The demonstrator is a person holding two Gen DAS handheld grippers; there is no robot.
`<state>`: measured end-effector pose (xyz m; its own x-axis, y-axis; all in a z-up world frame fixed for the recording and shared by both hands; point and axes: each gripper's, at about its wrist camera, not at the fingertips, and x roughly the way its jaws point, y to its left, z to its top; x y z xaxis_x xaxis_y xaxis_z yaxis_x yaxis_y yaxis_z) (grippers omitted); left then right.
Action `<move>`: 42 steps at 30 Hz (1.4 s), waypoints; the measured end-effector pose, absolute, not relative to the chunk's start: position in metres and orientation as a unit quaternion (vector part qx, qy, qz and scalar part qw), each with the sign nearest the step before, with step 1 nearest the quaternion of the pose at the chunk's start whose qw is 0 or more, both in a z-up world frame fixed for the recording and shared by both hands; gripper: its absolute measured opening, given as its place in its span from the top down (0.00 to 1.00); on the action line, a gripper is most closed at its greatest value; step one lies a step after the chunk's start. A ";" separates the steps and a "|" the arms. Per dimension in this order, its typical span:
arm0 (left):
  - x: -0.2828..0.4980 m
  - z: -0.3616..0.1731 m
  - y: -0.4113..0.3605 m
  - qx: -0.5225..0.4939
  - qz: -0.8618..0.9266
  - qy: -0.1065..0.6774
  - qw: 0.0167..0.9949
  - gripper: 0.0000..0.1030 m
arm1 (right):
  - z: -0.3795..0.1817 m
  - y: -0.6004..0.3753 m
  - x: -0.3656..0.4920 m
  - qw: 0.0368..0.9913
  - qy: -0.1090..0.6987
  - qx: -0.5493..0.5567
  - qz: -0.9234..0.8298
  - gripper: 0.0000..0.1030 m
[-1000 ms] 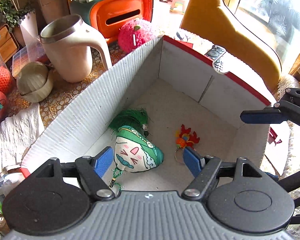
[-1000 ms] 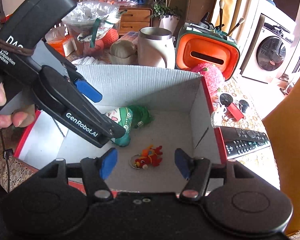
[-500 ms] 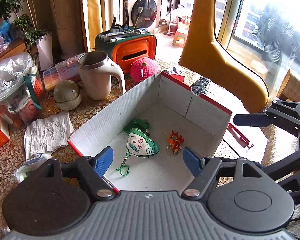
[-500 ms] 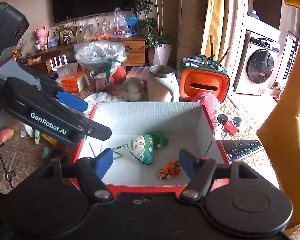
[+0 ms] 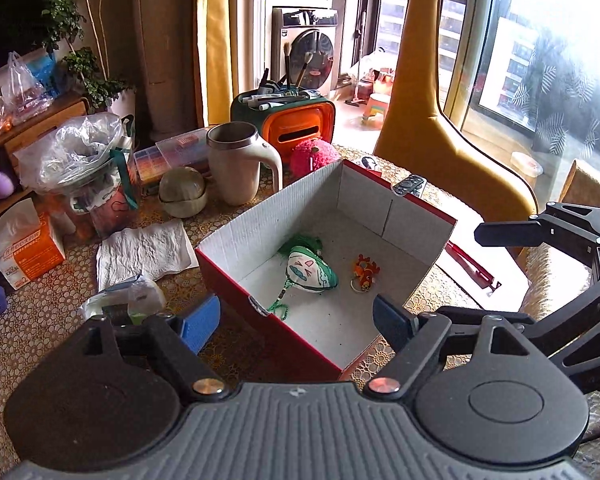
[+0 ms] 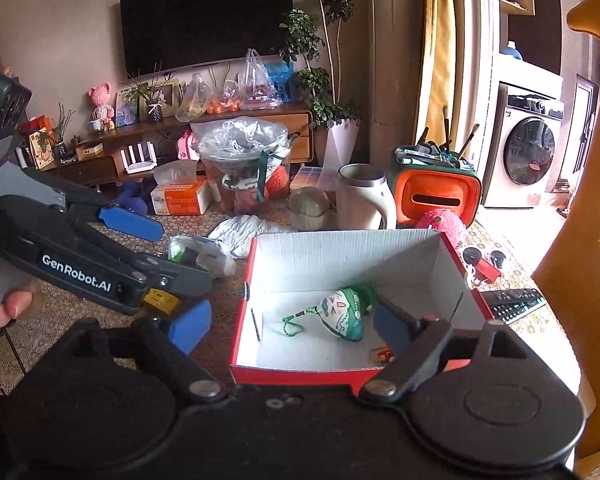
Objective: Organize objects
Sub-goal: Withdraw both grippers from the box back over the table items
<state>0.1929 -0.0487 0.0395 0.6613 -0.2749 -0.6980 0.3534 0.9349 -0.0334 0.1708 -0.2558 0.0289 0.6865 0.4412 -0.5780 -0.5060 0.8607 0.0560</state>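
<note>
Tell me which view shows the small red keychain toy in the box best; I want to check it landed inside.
The left wrist view: the red keychain toy lies fully visible on the floor of the box. In the right wrist view a finger of the right gripper mostly hides it.

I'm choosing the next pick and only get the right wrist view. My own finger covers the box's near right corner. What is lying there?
Observer: A small red-and-orange keychain lies on the floor of the red box. It sits beside the green pouch but does not touch it.
Operator: Is anything lying outside the box that my view misses?
Observer: Yes. A red pen-like item lies on a white sheet just beyond the box wall nearest the keychain.
</note>
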 end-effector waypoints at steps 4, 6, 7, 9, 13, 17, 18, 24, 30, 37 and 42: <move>0.180 0.038 -0.033 0.044 -0.158 0.362 0.918 0.16 | 0.029 -0.246 0.161 0.917 0.297 -0.042 0.264 0.09; 0.173 0.037 -0.025 0.039 -0.152 0.360 0.920 0.14 | 0.028 -0.242 0.156 0.917 0.294 -0.035 0.267 0.07; 0.171 0.037 -0.021 0.035 -0.149 0.358 0.921 0.11 | 0.028 -0.240 0.154 0.918 0.292 -0.032 0.268 0.06; 0.165 0.035 -0.012 0.027 -0.144 0.354 0.924 0.07 | 0.028 -0.235 0.151 0.918 0.290 -0.027 0.271 0.04; 0.153 0.031 0.006 0.018 -0.127 0.344 0.930 0.03 | 0.024 -0.225 0.146 0.917 0.289 -0.020 0.275 0.04; 0.143 0.026 0.022 0.027 -0.093 0.332 0.938 0.01 | 0.019 -0.213 0.142 0.914 0.292 -0.021 0.282 0.04; 0.141 0.025 0.027 0.029 -0.087 0.327 0.940 0.01 | 0.018 -0.210 0.141 0.912 0.292 -0.021 0.285 0.04; 0.127 0.016 0.059 0.013 -0.069 0.305 0.950 0.00 | 0.009 -0.192 0.138 0.908 0.292 -0.035 0.298 0.04; 0.121 -0.006 0.084 0.011 -0.051 0.312 0.949 0.00 | -0.008 -0.167 0.130 0.897 0.289 -0.072 0.328 0.04; 0.117 -0.032 0.092 0.035 -0.040 0.295 0.954 0.00 | -0.041 -0.132 0.125 0.870 0.298 -0.123 0.373 0.04; 0.126 -0.059 0.096 0.022 -0.054 0.315 0.947 0.00 | -0.068 -0.116 0.128 0.849 0.314 -0.151 0.396 0.05</move>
